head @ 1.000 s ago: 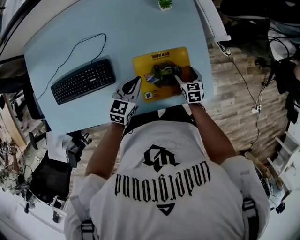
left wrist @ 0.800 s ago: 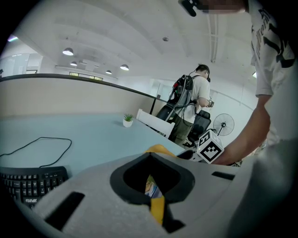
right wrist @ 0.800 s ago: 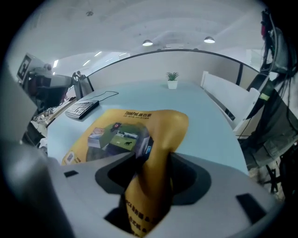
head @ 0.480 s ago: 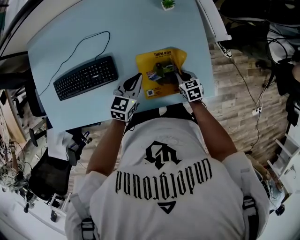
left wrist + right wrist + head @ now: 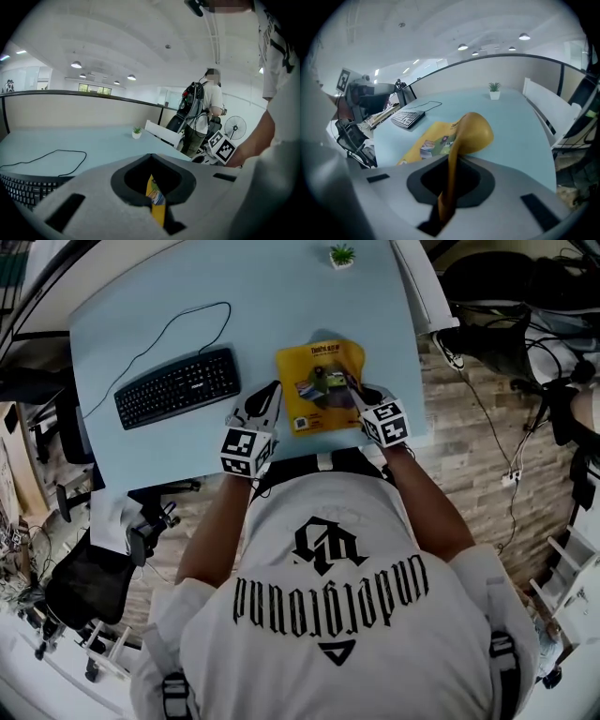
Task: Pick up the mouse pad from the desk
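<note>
Place: an office, most likely.
Desk: a big light blue desk (image 5: pixel 281 296) with a black keyboard (image 5: pixel 178 387) and a little plant (image 5: pixel 342 255).
Around: a black chair (image 5: pixel 89 592) on wheels, a low wall (image 5: pixel 70 110) behind the desk.
Ceiling: rows of round lights (image 5: pixel 77 64).

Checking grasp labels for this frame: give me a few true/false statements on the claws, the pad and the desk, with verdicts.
1. The right claw is shut on the mouse pad. True.
2. The mouse pad lies flat on the desk. False: the side that the right claw pinches curls up off the desk.
3. In the head view the keyboard sits left of the mouse pad. True.
4. The left claw is open and empty. False: it is shut on the pad's edge.
5. The potted plant stands on the mouse pad. False: it stands at the desk's far edge, apart from the pad.
</note>
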The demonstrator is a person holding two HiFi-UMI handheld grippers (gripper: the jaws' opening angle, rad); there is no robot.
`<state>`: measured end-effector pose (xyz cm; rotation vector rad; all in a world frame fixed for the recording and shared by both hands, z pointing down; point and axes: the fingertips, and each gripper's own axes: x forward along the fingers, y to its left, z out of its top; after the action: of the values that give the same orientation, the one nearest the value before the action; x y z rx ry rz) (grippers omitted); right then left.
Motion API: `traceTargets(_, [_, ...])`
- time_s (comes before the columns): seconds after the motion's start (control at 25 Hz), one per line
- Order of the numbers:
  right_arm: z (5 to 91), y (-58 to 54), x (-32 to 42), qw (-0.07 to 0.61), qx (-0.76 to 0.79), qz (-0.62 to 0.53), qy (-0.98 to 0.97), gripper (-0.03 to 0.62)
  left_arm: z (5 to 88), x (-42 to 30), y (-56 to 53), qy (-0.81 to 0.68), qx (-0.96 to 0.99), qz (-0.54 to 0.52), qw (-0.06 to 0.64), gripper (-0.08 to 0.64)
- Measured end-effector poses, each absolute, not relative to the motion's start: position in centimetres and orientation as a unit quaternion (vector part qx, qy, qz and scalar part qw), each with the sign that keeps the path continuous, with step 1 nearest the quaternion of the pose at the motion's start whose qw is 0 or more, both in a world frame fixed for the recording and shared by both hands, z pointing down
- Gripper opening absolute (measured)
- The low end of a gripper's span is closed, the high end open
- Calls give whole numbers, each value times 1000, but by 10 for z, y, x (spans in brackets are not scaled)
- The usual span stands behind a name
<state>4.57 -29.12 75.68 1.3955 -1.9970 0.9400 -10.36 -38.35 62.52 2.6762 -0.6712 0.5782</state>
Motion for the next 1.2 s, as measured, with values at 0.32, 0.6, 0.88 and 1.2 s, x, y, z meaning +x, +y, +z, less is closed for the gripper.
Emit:
traceTargets(0.32, [722,-294,39,246,497,319,-768,23,611,-105,-368,-256,935,186,158,8])
traceTargets(0.6, [691,-293,39,238,491,302,-782,23,591,-103,-357,-260,941,159,146,8])
traceTargets(0.88, [655,-293,49,223,491,280,-794,23,577,-105,-349,-270,942,147,134,8])
traceTargets(1.2, [606,-293,63,183,496,254,-810,23,555,-105,-344,-285,941,142,118,8])
